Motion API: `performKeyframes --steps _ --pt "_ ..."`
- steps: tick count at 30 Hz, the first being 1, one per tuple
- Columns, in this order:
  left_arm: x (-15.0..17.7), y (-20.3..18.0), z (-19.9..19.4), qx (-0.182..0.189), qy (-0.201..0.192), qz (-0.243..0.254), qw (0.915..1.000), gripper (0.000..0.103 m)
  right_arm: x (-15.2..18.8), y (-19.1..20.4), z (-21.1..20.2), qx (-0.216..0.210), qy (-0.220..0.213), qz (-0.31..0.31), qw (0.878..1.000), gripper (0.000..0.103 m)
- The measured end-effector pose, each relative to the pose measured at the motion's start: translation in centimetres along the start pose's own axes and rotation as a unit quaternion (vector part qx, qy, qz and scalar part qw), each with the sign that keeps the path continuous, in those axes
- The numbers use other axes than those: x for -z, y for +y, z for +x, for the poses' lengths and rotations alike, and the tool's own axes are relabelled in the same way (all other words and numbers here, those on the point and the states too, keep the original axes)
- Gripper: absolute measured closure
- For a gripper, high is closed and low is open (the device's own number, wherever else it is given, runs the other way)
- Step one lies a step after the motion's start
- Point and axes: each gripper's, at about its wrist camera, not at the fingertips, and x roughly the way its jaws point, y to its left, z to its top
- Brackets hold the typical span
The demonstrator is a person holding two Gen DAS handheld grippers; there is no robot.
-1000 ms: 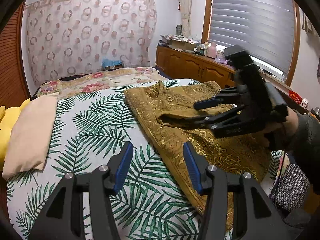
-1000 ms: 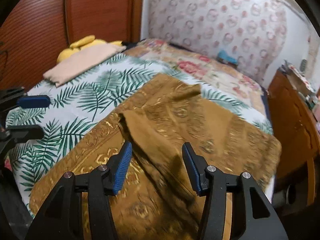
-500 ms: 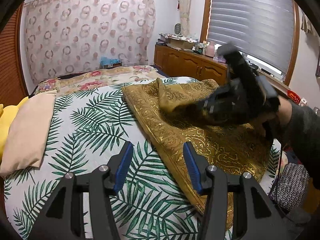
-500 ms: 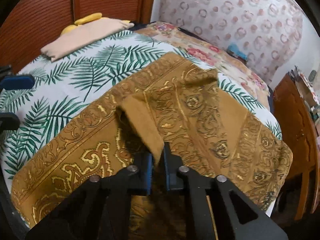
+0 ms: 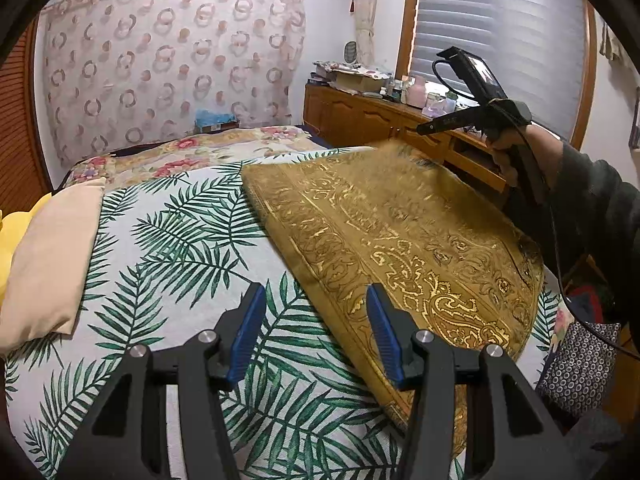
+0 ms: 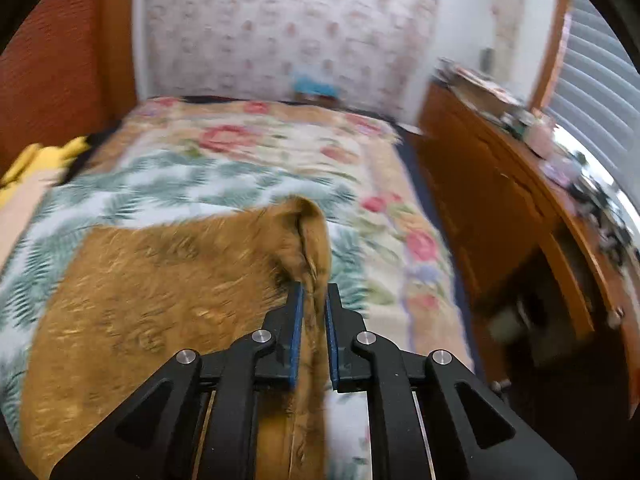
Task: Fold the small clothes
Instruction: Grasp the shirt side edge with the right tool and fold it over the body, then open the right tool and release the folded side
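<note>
Under my claws is a bed (image 5: 168,240) spread with a white cover printed in green palm fronds. A floral quilt (image 5: 192,152) lies across it at twelve o'clock. At nine o'clock rests a beige pillow (image 5: 48,256) with something yellow (image 5: 16,224) beside it. The gold patterned cloth (image 5: 400,240) sprawls from the centre out to three o'clock.

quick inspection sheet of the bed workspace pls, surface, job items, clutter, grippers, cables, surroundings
surface: palm-leaf bedspread, floral cover beyond it.
job's things: gold patterned cloth spread on the bed, one edge lifted.
clutter: beige pillow at the left side.
grippers: left gripper open, holding nothing; right gripper has cloth between its pads, jaws just eased open slightly.
cables: black cable by the sleeve.
surroundings: wooden sideboard, window blind.
</note>
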Motion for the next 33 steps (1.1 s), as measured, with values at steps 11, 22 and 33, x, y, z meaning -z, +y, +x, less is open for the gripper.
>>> performKeyframes --steps 11,22,33 --pt "0.3 -1.0 0.6 0.008 0.018 0.010 0.9998 0.052 5.5 2.7 -4.5 -0.044 -0.019 -0.045 0.998 0.066" --pt "1.4 -1.9 1.1 0.019 0.044 0.013 0.9988 0.052 14.2 4.6 -7.5 -0.066 -0.011 -0.054 0.996 0.059" --pt "3.1 -2.8 1.6 0.024 0.078 0.020 0.9965 0.052 17.9 3.6 -8.4 -0.060 -0.010 -0.020 0.998 0.055"
